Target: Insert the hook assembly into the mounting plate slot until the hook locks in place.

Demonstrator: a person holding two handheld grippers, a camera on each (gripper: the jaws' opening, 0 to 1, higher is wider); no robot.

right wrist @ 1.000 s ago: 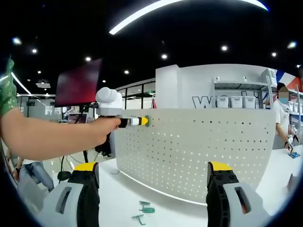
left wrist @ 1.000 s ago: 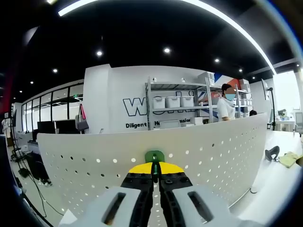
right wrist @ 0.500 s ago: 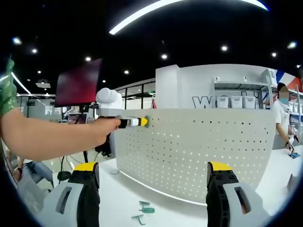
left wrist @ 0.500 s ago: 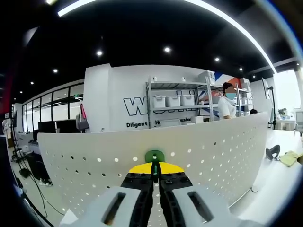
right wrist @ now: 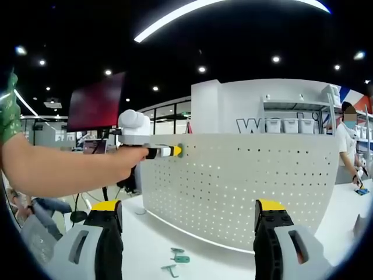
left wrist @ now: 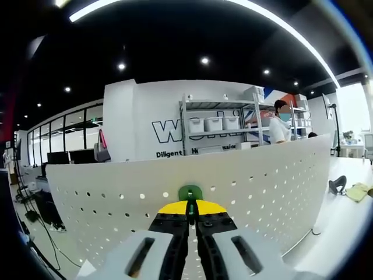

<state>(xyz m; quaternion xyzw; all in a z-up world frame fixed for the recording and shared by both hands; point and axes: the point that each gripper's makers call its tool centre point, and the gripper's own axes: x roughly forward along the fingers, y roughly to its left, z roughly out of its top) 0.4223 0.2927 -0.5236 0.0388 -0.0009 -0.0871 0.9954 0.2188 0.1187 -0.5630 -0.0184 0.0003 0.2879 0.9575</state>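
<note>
Standing upright on the white worktop (right wrist: pixel 192 242), the curved white pegboard panel (right wrist: pixel 245 181) takes up the middle of the right gripper view, its holes running in even rows from its left edge to its right. In that view the left tool (right wrist: pixel 176 150) comes in from the left in the person's hand (right wrist: pixel 125 158) and reaches the panel's upper left corner, where its yellow tips meet the board just below the top edge. In the left gripper view its jaws are pressed together on a green hook (left wrist: pixel 190 193), which sits against the panel (left wrist: pixel 262 186) between two holes in the top row, close under the rim.

The right tool (right wrist: pixel 189 219) hangs back from the board with its jaws spread wide and nothing between them; the panel's lower edge and a stretch of bare worktop lie between the two tips. Two more small green hooks (right wrist: pixel 179 257) lie flat on the worktop in front of the panel, well apart from its base and from both jaws.

Beyond the panel's right end the worktop carries on, with a dark object (left wrist: pixel 336 185) and a yellowish one (left wrist: pixel 358 192) lying near it. Behind the board stand metal shelves (left wrist: pixel 218 128) with white bins, and a person (right wrist: pixel 345 146) is at the far right.
</note>
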